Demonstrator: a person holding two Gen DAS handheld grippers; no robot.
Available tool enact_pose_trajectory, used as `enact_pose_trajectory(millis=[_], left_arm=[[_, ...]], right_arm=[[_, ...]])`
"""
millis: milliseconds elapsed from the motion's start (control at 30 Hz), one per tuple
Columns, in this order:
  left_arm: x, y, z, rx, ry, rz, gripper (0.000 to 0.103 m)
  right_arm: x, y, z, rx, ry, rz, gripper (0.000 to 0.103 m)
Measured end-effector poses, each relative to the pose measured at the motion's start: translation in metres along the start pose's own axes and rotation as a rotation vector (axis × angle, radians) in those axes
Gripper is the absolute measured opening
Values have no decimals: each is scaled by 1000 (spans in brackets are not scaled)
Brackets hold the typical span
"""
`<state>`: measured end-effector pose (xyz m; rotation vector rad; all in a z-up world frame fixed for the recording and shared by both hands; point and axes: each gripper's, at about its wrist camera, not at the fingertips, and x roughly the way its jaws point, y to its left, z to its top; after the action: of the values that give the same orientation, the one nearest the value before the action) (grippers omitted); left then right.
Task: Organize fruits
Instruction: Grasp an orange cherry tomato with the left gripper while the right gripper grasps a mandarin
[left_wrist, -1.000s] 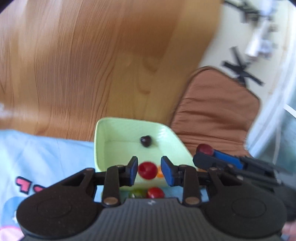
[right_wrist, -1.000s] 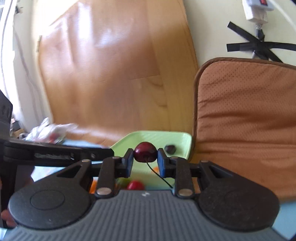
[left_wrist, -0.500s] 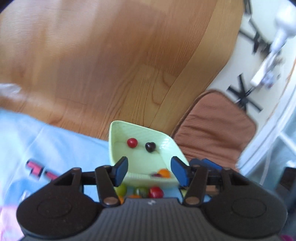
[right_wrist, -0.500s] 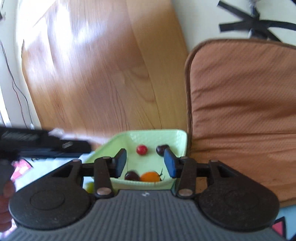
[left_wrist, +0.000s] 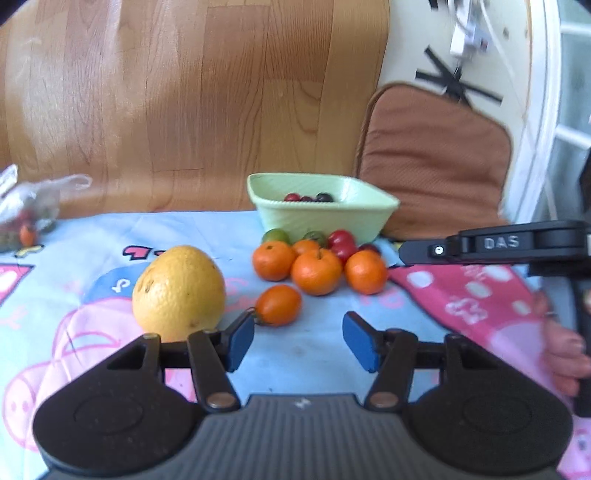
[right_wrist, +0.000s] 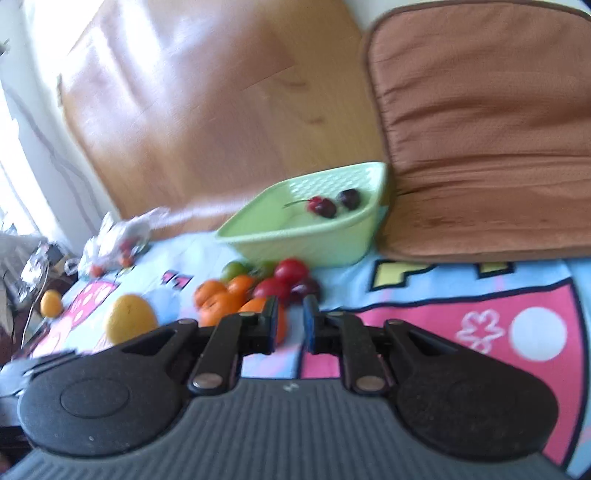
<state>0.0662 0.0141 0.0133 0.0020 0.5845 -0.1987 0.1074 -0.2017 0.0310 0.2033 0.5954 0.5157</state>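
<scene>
Fruit pile on a cartoon-print cloth (left_wrist: 74, 236): three mandarins (left_wrist: 317, 271), red tomatoes (left_wrist: 341, 240) and green ones lie just in front of the pale green basket (left_wrist: 321, 218), which holds a few dark cherries (right_wrist: 325, 207). A large yellow citrus (left_wrist: 179, 291) and an oval orange tomato (left_wrist: 279, 304) sit nearer the left gripper (left_wrist: 298, 341), whose jaws stand wide apart and empty. Right gripper (right_wrist: 290, 325): jaws nearly together, seemingly gripping nothing, though blur obscures this. A brown cushion (right_wrist: 480, 129) stands beside the basket.
</scene>
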Motion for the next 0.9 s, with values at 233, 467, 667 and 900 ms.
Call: enact_pose_trajectory(millis=[233, 467, 667, 900], left_arm=[[32, -1, 9, 21, 63, 37, 60], [38, 6, 9, -29, 79, -25, 41], [33, 3, 6, -23, 57, -79, 31], [16, -11, 0, 76, -9, -158, 31]], right_arm=[[17, 20, -7, -87, -4, -50, 47], [41, 14, -4, -61, 79, -26, 45], [33, 11, -6, -39, 59, -29, 40], [26, 10, -11, -21, 67, -31, 41]])
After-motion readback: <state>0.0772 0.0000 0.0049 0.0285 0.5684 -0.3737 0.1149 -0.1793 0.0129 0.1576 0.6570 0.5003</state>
